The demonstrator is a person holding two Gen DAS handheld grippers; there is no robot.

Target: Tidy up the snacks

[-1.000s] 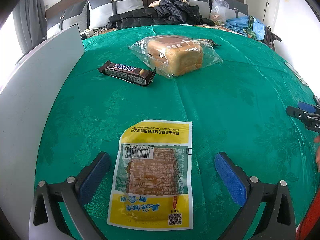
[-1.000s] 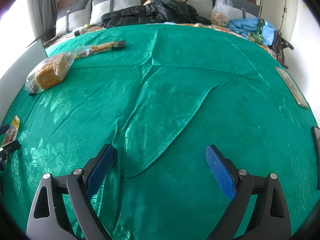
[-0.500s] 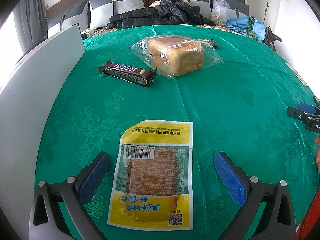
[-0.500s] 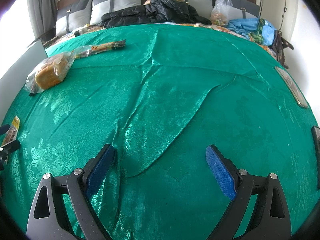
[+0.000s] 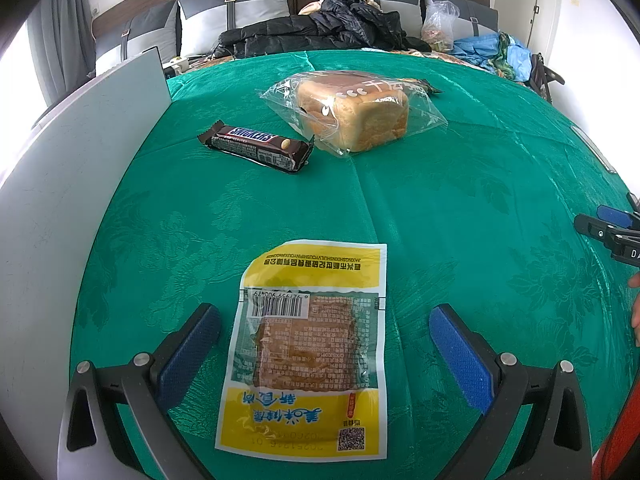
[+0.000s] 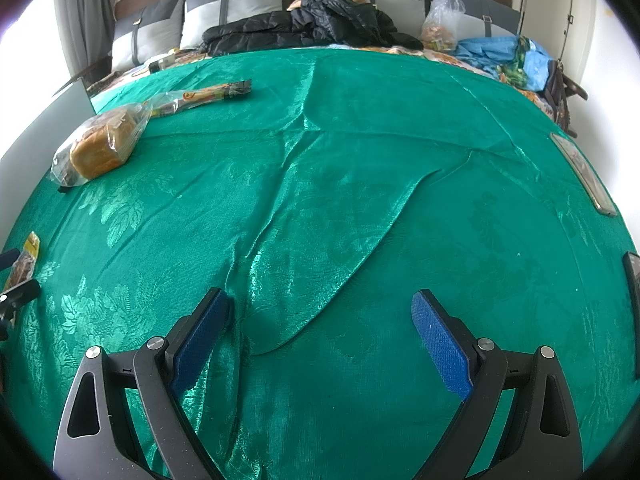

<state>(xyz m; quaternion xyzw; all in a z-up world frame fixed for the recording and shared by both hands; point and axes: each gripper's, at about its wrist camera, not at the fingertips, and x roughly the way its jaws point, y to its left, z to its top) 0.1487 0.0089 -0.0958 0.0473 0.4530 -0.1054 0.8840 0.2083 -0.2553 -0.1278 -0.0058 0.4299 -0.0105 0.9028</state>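
Observation:
A yellow snack packet lies flat on the green cloth, back side up, between the spread fingers of my left gripper, which is open and not touching it. Farther off lie a Snickers bar and a bagged bread loaf. My right gripper stands open over bare wrinkled cloth with nothing between its fingers. In the right wrist view the loaf sits at far left, with a long wrapped snack behind it and the yellow packet at the left edge.
A grey board stands along the left side of the cloth. Flat packets lie at the right edge. Behind the cloth are a black jacket, pillows, a plastic bag and blue fabric.

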